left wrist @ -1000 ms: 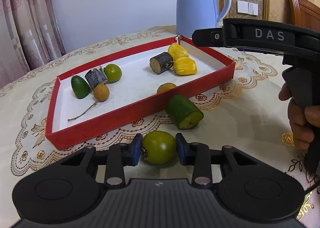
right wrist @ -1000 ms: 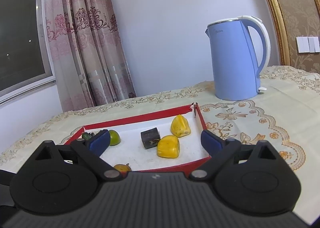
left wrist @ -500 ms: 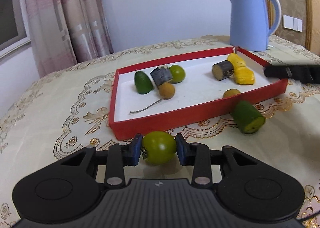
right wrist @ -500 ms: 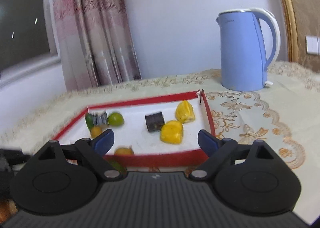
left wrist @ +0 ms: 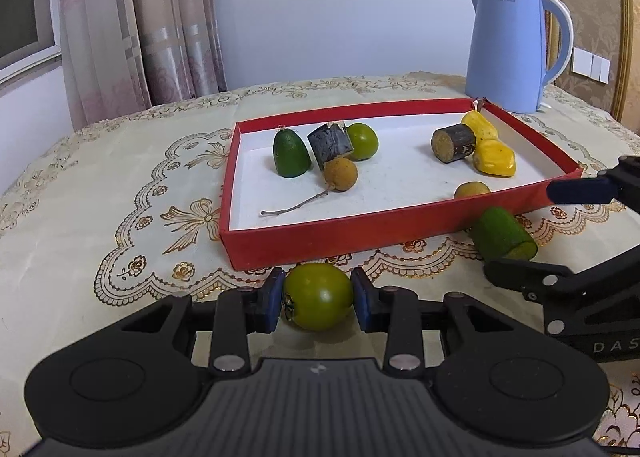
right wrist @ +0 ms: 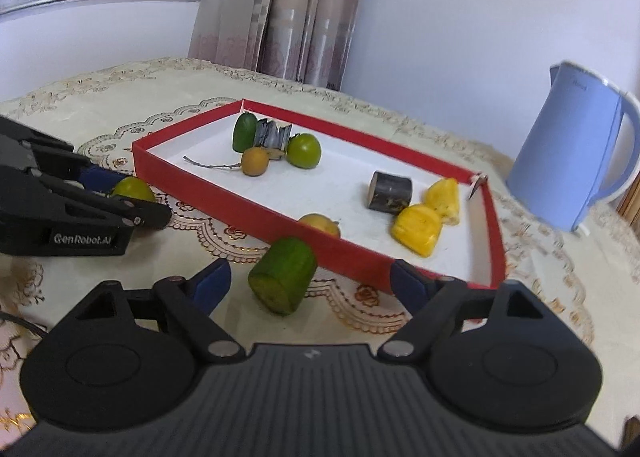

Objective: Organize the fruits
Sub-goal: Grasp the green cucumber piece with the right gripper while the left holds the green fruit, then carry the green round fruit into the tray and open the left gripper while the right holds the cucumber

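The left hand-held gripper is clamped on a round green fruit just near the red tray on the desk. The right hand-held gripper, jaws closing but clear, straddles a cut green piece against the tray's near wall. Far right stands a kettle.

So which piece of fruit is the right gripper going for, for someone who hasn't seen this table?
Find the red tray on the cream tablecloth. Just outside its near wall lies a green cut cylinder on its side, pale cut face outward, between the right gripper's closing fingers, untouched. Every other green fruit is rounded.
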`<state>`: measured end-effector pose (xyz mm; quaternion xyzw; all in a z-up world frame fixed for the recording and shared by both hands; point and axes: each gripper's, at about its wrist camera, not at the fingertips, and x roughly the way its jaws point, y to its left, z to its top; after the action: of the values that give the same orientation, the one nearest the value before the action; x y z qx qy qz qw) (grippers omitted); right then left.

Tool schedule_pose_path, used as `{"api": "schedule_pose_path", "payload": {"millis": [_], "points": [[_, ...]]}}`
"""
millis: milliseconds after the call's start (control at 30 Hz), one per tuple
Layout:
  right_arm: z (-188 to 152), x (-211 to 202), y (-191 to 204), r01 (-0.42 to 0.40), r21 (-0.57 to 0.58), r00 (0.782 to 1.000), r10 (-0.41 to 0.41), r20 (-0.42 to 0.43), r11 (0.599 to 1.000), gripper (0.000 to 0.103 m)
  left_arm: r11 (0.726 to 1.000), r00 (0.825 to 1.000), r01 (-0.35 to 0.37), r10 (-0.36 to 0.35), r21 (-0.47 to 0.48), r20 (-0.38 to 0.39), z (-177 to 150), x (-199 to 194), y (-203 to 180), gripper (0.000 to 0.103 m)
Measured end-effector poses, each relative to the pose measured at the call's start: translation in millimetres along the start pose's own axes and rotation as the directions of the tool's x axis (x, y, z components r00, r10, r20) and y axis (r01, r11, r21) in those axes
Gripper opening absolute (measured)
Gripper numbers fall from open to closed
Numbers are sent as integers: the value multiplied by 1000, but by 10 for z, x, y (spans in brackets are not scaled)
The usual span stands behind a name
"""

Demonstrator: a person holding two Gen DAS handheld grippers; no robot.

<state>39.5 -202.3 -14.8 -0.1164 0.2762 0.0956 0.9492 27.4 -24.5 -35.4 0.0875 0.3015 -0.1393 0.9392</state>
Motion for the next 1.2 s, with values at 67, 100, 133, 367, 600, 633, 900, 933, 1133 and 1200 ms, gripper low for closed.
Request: {"api": "schedule_pose_path", "payload": {"millis": [67,100,133,367,600,633,900,933,1133,1200], "points": [[4,30,56,-2,3,1000,3,-23,1000,78,1000,1000,-5,5,6,2,-4,-4,-10,35],[10,52,89,2,3,999,-2,-33,1000,72,1000,1000,-6,6,9,2,-5,-4,-15,35],[13,85,113,8,4,999,-8,-42,1000,65,1000,1000,-8,8,13,2,-7,-3,-21,35],[33,166,143,37,38,997,-35,-63,999,39,1000,1000,-9,9,10,-2,-5,5,-11,35],[13,147,130,21,42,999,-19,-51,999,34,1000,1000,-10,10,12,-4,-8,9,-22,35],[12,139,140,25,37,998,-23,-50,999,34,1000,1000,-10,10,11,-5,-8,10,-23,35],[-42,-16,58,16,73,1000,-14,-27,997,33,1000,1000,-12,12,13,-5,-10,9,-29,35],[-56,-35,32,13,85,1000,-11,-23,996,33,1000,1000,-12,12,13,-5,-10,9,-29,35],[-116,-68,-140,-47,182,999,44,18,982,33,1000,1000,-11,11,12,-5,-9,12,-26,35],[-138,-84,-188,-69,212,997,63,35,975,33,1000,1000,-12,12,14,-5,-9,12,-26,35]]}}
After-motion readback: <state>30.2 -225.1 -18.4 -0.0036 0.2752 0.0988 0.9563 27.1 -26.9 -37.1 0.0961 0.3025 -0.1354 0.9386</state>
